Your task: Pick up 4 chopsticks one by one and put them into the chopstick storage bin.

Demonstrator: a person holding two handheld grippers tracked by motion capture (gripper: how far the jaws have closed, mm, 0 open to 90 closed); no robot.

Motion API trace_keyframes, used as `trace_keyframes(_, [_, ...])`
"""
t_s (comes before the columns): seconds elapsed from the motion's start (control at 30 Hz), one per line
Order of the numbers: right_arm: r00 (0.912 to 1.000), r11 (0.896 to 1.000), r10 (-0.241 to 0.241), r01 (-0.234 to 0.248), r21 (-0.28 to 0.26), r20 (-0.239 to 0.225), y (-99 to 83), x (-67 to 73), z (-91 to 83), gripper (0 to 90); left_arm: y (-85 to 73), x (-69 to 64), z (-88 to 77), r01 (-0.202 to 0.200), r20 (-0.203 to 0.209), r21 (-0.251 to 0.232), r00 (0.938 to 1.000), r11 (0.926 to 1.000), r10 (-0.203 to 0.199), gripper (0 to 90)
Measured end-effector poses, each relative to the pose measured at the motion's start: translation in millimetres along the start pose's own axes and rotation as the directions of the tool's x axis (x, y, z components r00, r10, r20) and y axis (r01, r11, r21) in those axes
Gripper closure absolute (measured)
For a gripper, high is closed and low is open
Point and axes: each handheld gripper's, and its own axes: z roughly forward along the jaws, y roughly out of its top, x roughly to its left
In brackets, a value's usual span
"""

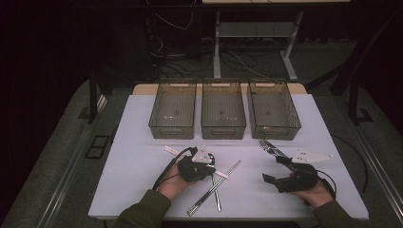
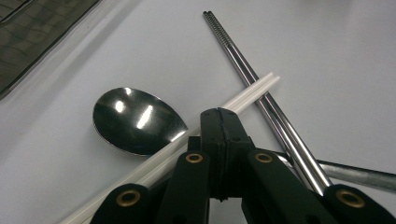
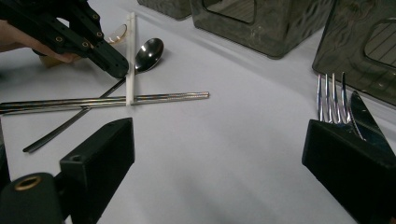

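My left gripper [image 1: 211,168] [image 2: 219,114] is shut, its jaws pressed together with nothing seen between them. Its tip sits right over a pair of white chopsticks [image 2: 252,93] [image 1: 173,152]. A steel spoon [image 2: 133,121] [image 3: 149,51] lies just beyond, and a pair of metal chopsticks [image 2: 243,65] [image 1: 214,187] crosses under the white pair. In the right gripper view the left gripper [image 3: 116,67] touches the white chopsticks [image 3: 131,46] above the metal chopsticks [image 3: 163,98]. My right gripper [image 1: 275,170] [image 3: 219,135] stands open and empty, with a fork [image 3: 329,98] and a knife [image 3: 366,116] by its right jaw.
Three smoky see-through bins [image 1: 173,111] [image 1: 223,111] [image 1: 274,110] stand in a row at the back of the white table [image 1: 142,161]. The fork and knife [image 1: 268,146] lie in front of the right bin. Dark floor and cables lie beyond.
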Motion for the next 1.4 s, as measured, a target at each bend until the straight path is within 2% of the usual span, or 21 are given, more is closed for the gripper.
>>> trace_keyframes(0.53, [1.0,1.0,0.002,-0.002,0.001,-0.001,0.0,-0.4,0.5,9.5,5.5,3.6,6.6,-0.026,-0.029,0.012,0.9993,0.9996,0.026,89.7])
trace_keyframes(0.7, [1.0,1.0,0.004,-0.004,-0.002,-0.001,-0.2,-0.6,-0.3,9.5,7.1,4.7,9.3,-0.015,-0.034,0.005,0.9993,0.9999,0.016,89.7])
trace_keyframes(1.4, [1.0,1.0,0.004,-0.004,-0.002,0.0,-0.1,-0.1,-0.2,9.5,13.6,11.8,13.0,-0.023,-0.048,-0.013,0.9986,0.9996,0.022,89.8])
